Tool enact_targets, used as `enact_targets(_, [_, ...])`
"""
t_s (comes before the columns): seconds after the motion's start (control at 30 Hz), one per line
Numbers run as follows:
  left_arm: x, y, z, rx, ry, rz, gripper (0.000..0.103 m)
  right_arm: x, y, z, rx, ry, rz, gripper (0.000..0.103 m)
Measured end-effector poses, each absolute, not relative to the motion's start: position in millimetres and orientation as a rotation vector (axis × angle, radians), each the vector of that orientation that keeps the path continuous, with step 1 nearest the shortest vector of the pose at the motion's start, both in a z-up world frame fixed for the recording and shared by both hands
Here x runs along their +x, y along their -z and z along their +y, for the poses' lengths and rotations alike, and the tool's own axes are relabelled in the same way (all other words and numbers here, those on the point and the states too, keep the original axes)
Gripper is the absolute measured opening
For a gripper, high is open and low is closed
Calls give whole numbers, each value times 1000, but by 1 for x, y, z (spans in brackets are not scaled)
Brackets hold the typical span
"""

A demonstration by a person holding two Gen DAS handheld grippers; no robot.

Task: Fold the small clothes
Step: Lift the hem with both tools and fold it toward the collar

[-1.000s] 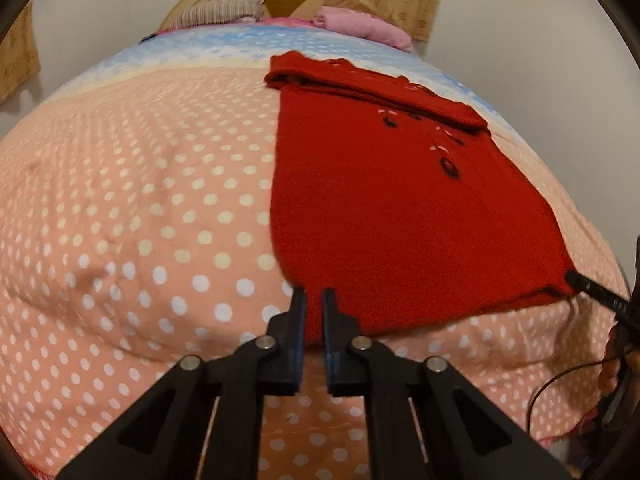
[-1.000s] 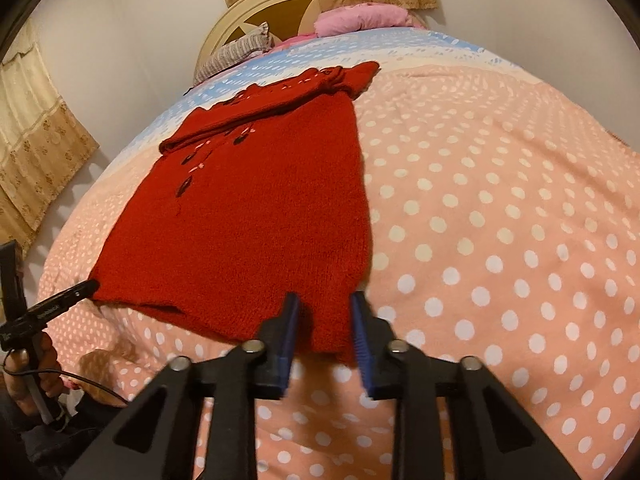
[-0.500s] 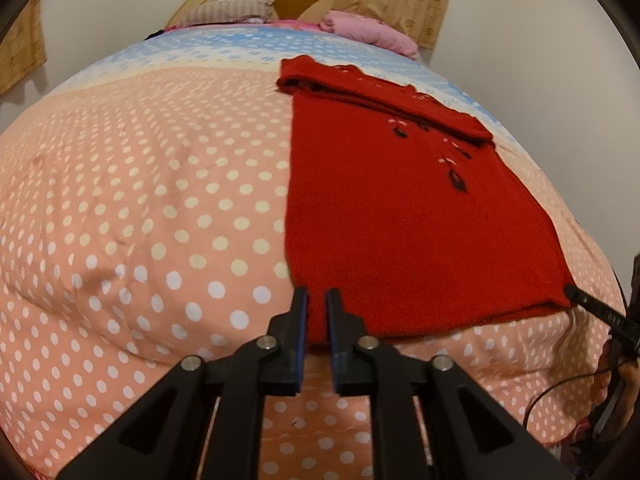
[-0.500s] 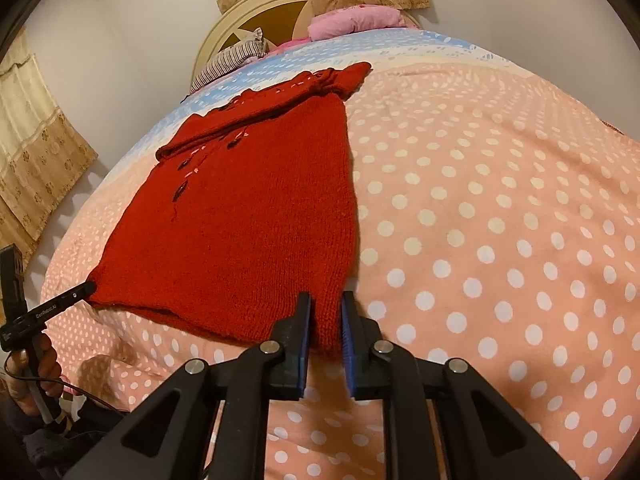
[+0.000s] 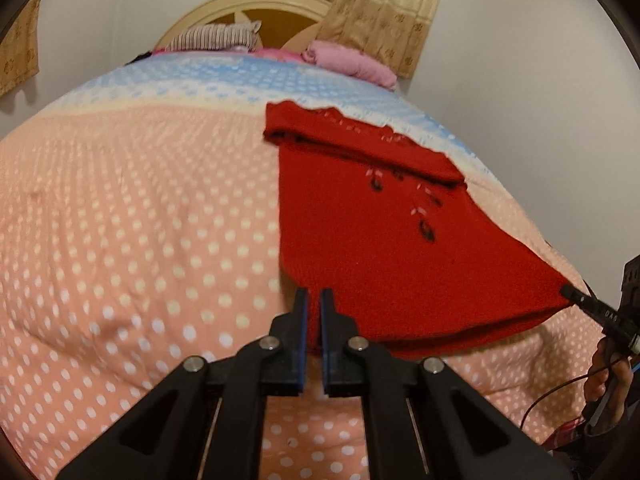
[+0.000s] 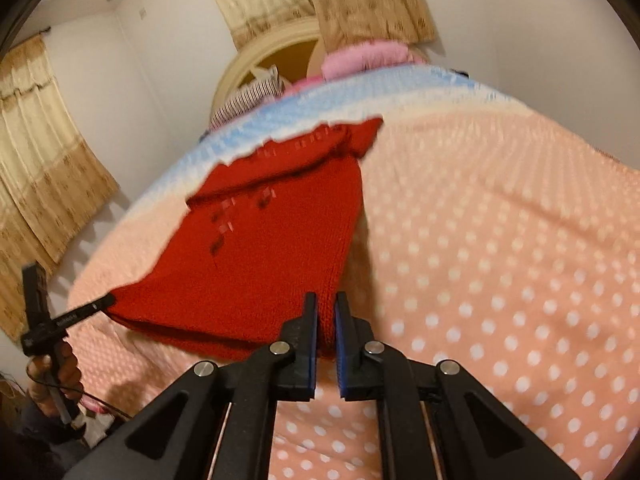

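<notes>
The left gripper (image 5: 313,300) is clamped on the near left hem corner of a red knitted sweater (image 5: 384,248), the right gripper (image 6: 326,312) on the near right corner; both jaws just closed, hem lifted off the polka-dot bedspread (image 5: 140,220).

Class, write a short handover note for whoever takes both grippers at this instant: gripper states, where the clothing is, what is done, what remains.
Left gripper: jaws have just closed, shut on the near left hem corner of the red sweater.
Right gripper: just closed, shut on the near right hem corner.
Sweater: spread on the dotted bedspread, top part already folded over, hem lifted off it.
Left: carry the hem toward the top, lay it down, release.
</notes>
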State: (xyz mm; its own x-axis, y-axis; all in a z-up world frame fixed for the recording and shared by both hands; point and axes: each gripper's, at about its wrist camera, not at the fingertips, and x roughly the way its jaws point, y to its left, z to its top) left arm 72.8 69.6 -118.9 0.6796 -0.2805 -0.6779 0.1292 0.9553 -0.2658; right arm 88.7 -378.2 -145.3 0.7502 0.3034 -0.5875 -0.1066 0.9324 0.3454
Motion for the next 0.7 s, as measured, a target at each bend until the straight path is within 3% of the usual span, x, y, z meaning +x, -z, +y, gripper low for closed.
enact_targets(0.7, [142,45,79,-289,290,662,5,134,53,-368,266,-238,509,6])
